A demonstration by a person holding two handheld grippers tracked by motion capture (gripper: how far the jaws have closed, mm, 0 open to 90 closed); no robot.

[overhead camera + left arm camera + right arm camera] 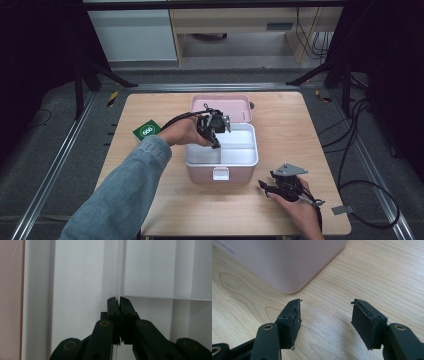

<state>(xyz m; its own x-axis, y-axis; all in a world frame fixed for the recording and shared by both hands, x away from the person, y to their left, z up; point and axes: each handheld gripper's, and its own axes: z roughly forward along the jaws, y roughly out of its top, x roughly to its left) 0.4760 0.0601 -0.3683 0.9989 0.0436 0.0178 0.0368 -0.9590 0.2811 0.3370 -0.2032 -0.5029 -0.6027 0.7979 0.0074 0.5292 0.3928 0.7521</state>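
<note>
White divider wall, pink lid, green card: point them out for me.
White divider wall [119, 270], left gripper view, thin upper edge.
Pink rectangular plastic lid [235, 104], high view, inner face.
Green square card [147, 130], high view, centre.

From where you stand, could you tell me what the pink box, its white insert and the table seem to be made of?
The pink rounded box looks like matte moulded plastic: smooth walls, soft corners. The white divided insert seems to be glossier thin plastic, and the left claw is shut on its thin divider wall. The light wooden table shows wood grain, though it could be veneer or laminate.
</note>
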